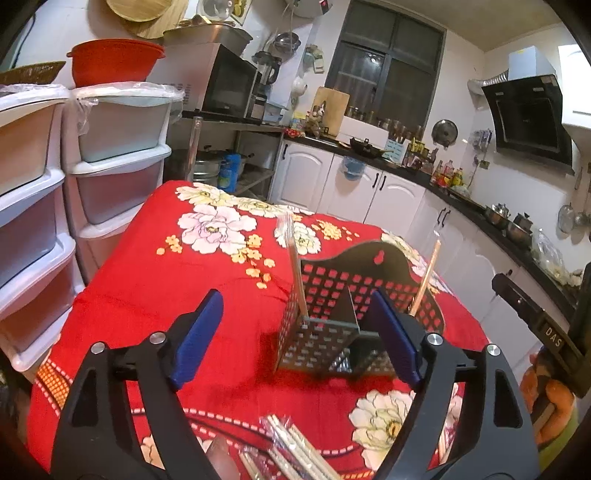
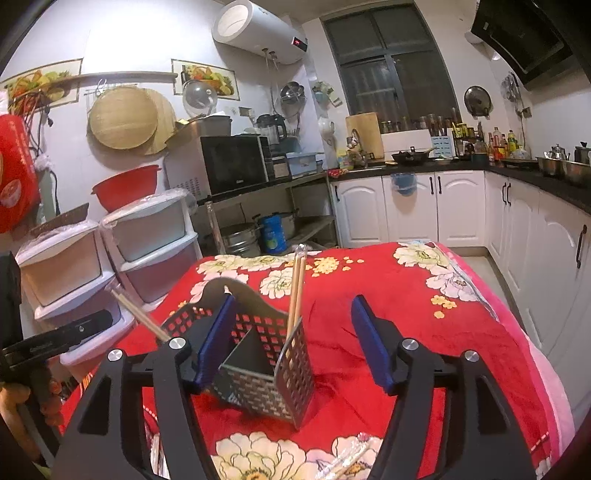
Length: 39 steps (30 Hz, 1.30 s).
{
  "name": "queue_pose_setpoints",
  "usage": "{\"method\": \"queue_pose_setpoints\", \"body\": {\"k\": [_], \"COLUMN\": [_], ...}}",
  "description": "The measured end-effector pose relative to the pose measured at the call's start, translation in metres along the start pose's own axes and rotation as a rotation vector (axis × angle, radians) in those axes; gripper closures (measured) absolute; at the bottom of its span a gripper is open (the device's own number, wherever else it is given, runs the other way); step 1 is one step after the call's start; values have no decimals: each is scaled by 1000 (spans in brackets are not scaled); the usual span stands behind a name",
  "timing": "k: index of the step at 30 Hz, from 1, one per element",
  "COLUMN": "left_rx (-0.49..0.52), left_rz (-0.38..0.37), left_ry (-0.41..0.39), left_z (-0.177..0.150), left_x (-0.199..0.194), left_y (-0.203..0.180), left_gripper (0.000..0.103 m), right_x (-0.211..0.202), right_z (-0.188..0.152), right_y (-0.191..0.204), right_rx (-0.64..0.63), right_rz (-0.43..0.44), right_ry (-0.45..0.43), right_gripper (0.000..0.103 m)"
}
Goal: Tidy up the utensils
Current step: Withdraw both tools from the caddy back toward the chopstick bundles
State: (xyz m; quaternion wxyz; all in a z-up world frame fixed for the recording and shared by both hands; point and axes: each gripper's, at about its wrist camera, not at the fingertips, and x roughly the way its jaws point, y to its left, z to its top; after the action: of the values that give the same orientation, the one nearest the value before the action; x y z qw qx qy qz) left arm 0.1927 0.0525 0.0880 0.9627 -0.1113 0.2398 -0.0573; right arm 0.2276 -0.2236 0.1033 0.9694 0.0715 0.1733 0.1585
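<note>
A perforated metal utensil holder [image 1: 332, 314] is standing upright on a table draped in a red floral cloth [image 1: 166, 266], with a divider splitting it into compartments. One wrapped pair of chopsticks [image 1: 295, 266] is leaning out of one end compartment, a second pair [image 1: 424, 280] out of the other. More wrapped chopsticks [image 1: 291, 450] are lying flat on the cloth at the near edge.

The left gripper [image 1: 295, 339] is hovering with its blue pads apart and nothing between them; the right gripper [image 2: 295, 339] is likewise standing apart, empty, with the holder partly behind its left pad.

White plastic drawer units [image 1: 110, 155] are standing just beside the table, a microwave [image 2: 232, 166] behind them, and white cabinets [image 2: 424, 210] under a dark counter.

Only the right wrist view is showing the wall-mounted water heater [image 2: 258, 33] and the hand [image 2: 22, 406] gripping the other tool; only the left is showing the range hood [image 1: 528, 114] whole.
</note>
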Motion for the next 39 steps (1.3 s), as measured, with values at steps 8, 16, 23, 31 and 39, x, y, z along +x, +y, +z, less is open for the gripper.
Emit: {"method": "queue_pose_setpoints", "body": {"k": [8,16,23,31,39], "left_rx": [-7,-36,-51,-75,-99], "left_rz": [-9,0,9,37,50], "left_ry": [27,57,94,151,205], "left_z": [-20,-39,-55,-76,-94], "left_x": [-8,-11,-16,-17,-18], "left_y": [0,9,17,30,43], "left_gripper": [30,25,25,25,25], "right_x": [-12,-24,-28,-24,-22], "right_z": [-16,-30,-47,-66,-82], "right_y": [7,10,14,12,11], "right_rx": [-21,-28,-39,-33,-28], "right_rz": [16,28,50,47,47], "right_ry": [43,79,130,204,253], "right_gripper": [39,38,38,38,38]}}
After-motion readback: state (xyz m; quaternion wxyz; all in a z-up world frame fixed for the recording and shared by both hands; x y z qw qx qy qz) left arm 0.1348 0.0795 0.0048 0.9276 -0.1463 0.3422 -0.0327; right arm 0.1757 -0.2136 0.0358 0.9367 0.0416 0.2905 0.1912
